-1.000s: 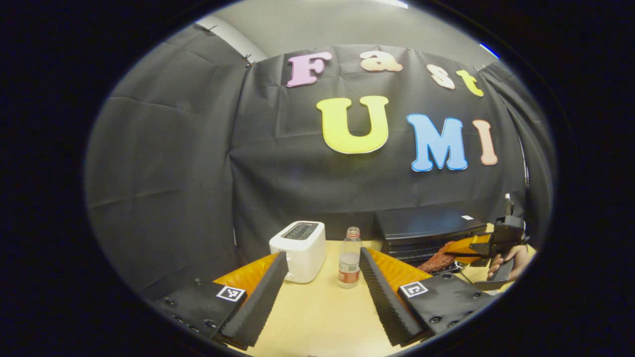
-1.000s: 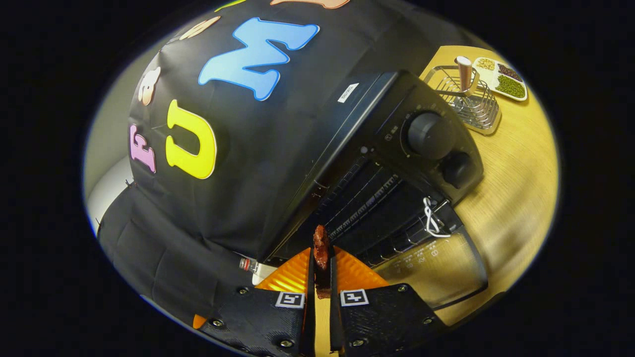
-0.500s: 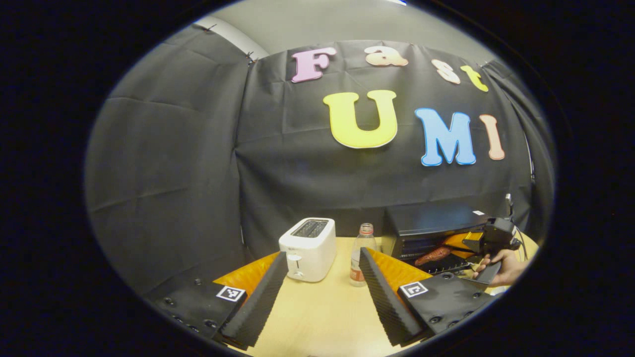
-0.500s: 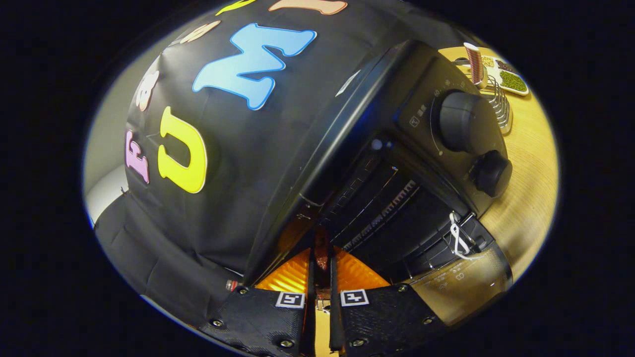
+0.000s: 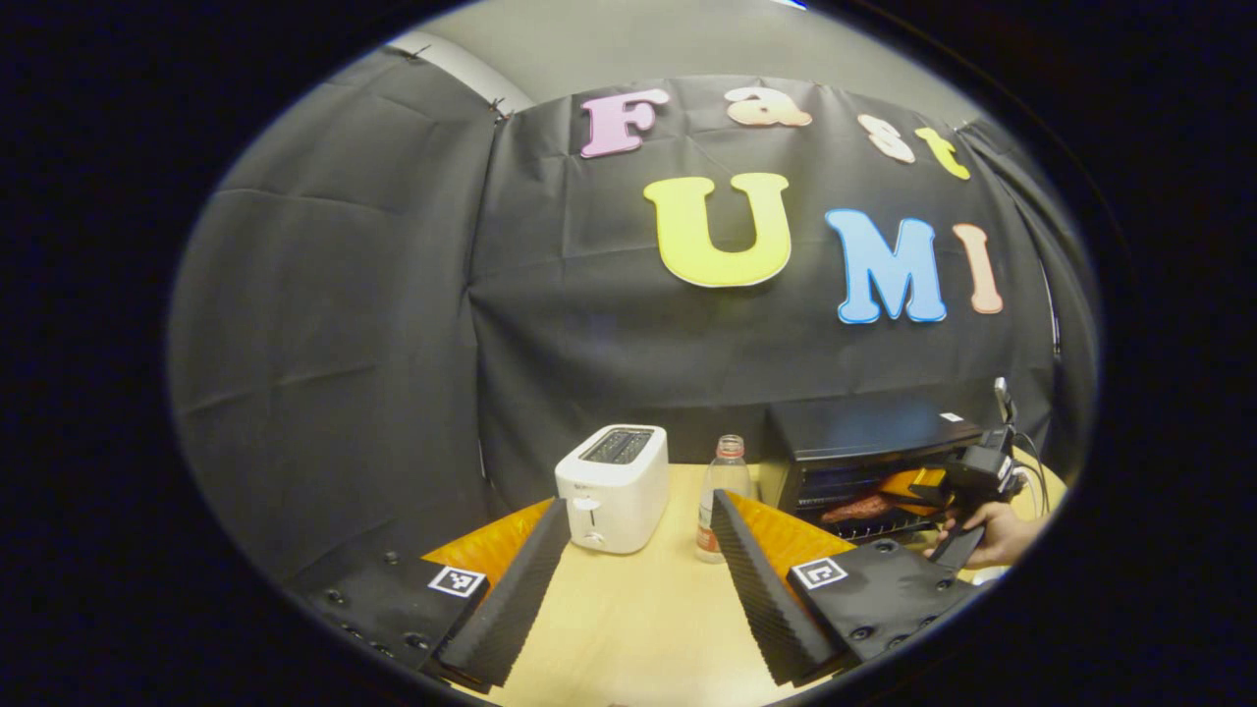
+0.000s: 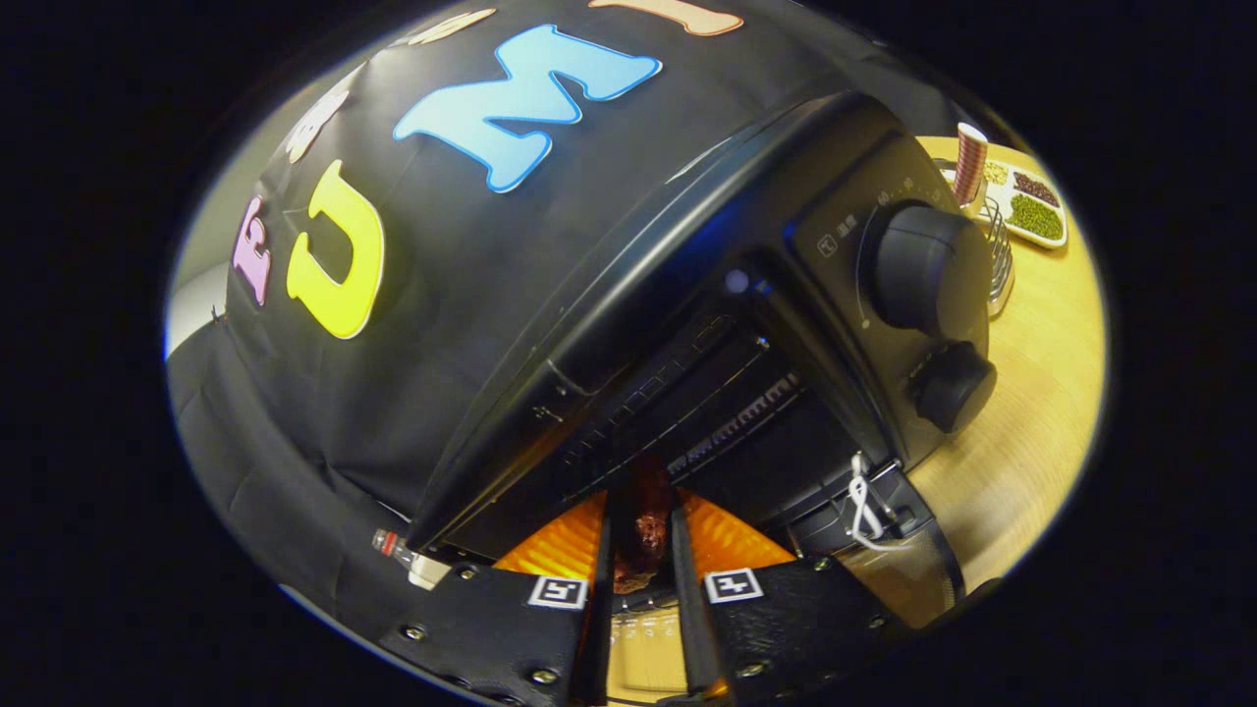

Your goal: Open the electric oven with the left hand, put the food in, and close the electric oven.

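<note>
Holding a dark red piece of food (image 6: 640, 535) between both fingers, the right gripper (image 6: 640, 565) reaches into the open front of the black oven (image 6: 687, 295). The food sits at the mouth of the oven cavity, above the lowered glass door (image 6: 899, 579). Two round knobs (image 6: 918, 265) occupy the oven's control panel. In the left gripper view, the left gripper (image 5: 638, 570) stands wide open and empty above the counter (image 5: 638, 619), well apart from the oven (image 5: 864, 442). A white toaster (image 5: 614, 488) and a clear bottle (image 5: 722, 496) stand beyond its fingers. At the right edge, a hand (image 5: 997, 535) holds the right gripper (image 5: 918, 486) with the food (image 5: 859, 509) at the oven opening.
</note>
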Demonstrator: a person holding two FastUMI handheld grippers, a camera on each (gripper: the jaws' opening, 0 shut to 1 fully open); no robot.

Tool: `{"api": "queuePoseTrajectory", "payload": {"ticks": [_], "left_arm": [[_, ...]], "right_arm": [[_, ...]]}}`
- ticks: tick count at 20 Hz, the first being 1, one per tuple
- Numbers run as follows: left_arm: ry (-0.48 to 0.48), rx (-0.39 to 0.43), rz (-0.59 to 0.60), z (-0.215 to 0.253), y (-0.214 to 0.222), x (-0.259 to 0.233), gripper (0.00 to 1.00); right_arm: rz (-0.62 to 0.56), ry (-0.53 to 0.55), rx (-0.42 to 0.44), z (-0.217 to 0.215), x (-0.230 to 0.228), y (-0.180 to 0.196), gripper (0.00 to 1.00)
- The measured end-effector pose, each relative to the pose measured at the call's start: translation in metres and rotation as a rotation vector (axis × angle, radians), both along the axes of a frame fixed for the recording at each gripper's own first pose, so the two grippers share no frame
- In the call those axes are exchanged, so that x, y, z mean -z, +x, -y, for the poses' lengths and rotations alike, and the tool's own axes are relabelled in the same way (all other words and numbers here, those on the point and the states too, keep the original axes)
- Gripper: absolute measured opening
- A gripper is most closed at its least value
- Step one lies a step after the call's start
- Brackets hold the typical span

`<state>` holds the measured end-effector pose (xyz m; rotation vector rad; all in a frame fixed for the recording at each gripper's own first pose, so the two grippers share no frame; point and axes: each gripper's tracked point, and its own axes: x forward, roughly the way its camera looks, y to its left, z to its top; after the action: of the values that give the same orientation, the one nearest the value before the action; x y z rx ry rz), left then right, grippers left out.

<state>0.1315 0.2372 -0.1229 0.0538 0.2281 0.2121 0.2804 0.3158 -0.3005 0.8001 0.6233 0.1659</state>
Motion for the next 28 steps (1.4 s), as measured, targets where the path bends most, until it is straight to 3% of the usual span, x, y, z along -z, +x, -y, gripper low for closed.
{"api": "queuePoseTrajectory", "payload": {"ticks": [3,4,5,7,20,28], "left_arm": [[0.003,0.011,-0.007,0.003,-0.001,0.003,1.0],[0.002,0.015,-0.006,0.006,0.0,0.002,1.0],[0.001,0.018,-0.005,0.008,0.001,0.001,1.0],[-0.002,0.028,-0.003,0.013,0.002,0.002,1.0],[-0.05,0.168,-0.023,0.104,0.006,0.015,1.0],[-0.105,0.246,-0.075,0.171,0.0,0.041,1.0]], "right_arm": [[0.001,-0.036,-0.006,0.008,0.0,-0.002,0.67],[0.012,-0.044,-0.009,0.011,-0.003,-0.003,0.6],[0.029,-0.063,-0.011,0.016,-0.009,-0.005,0.64],[0.06,-0.117,-0.002,0.029,-0.016,-0.004,0.94],[0.231,-0.392,-0.139,0.093,-0.074,-0.086,0.97],[0.368,-0.547,-0.142,0.146,-0.128,-0.126,0.96]]}}
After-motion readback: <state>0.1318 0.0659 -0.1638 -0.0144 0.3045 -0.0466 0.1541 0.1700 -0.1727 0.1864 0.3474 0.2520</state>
